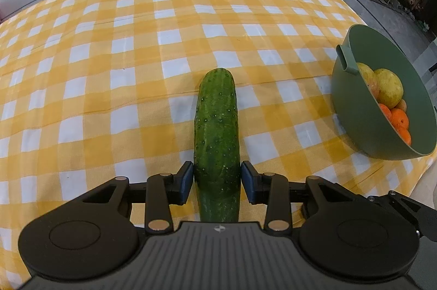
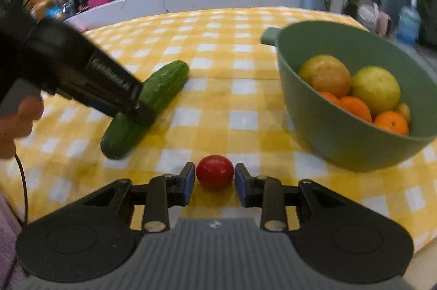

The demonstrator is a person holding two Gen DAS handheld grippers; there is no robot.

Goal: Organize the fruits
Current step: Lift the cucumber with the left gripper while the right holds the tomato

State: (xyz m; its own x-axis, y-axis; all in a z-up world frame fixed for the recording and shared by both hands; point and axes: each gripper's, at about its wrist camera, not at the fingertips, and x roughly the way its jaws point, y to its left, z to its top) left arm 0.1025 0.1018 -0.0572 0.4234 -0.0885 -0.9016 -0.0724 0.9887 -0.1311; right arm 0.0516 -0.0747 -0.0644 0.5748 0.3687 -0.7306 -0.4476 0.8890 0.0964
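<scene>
The left gripper (image 1: 217, 182) has its blue pads (image 1: 186, 181) pressed against both sides of a cucumber (image 1: 216, 142), which runs straight ahead from between them over the yellow checked tablecloth (image 1: 136, 58). Ahead and off to its right sits a green bowl (image 1: 352, 120) holding yellow-green fruit (image 1: 389, 88) and oranges (image 1: 399, 119).

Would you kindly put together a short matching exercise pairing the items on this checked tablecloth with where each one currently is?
Things:
1. long green cucumber
2. small round red tomato
3. orange citrus fruits
4. green plastic bowl

Places:
A. inside the bowl
B. between the left tool's fingers
C. standing on the yellow checked tablecloth, right of the cucumber
D. between the right tool's fingers, small gaps either side

Pairs: 1-B, 2-D, 3-A, 4-C
</scene>
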